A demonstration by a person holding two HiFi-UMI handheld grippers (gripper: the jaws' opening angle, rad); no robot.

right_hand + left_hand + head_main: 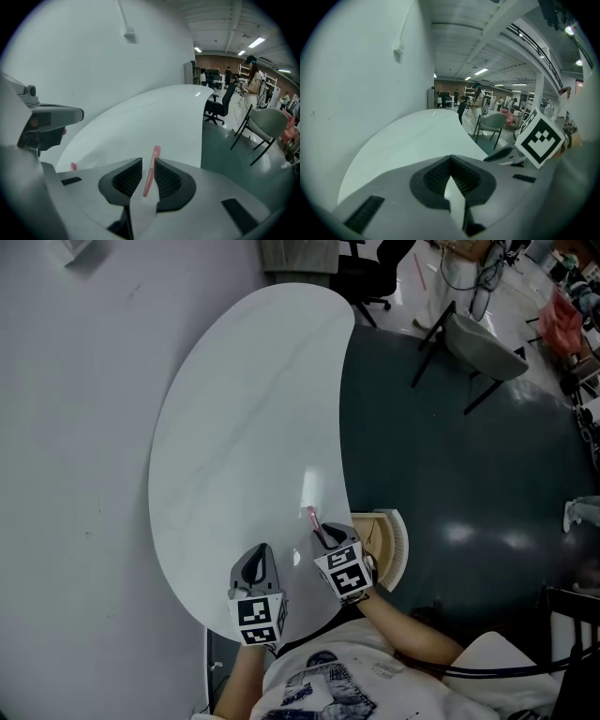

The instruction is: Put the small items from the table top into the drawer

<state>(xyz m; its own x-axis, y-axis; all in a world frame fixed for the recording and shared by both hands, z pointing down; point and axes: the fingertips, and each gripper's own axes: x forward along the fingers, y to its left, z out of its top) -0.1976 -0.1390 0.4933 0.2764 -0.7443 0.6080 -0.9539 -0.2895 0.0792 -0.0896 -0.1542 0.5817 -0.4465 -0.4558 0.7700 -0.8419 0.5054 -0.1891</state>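
the slim pink pen (149, 176) is at the near right edge of the white counter (253, 409), its tip pointing away from us along the surface. we cannot tell whether it lies flat on the counter. it runs between the two jaws of the right hand-held gripper (148, 162), which stand a narrow way apart. a sliver of gap shows beside the pen, so the pads flank it and do not clamp it. this hand-held gripper is tilted downward, with its marker cube towards us.

just to the right of it, beside the counter's edge, the drawer (401, 545) stands pulled out, with pale wood inside and a curved white front.

the left hand-held gripper (450, 158) hovers over the counter's near end, just beside the right one. its jaws meet at the tips with nothing between them. in the right gripper view a small pink thing (72, 166) shows on the counter near the left hand-held gripper. it is too small for us to name.

the rest of the curved counter is bare white, with a pale wall along its left side. beyond its far edge are a dark floor and a grey chair (483, 348).
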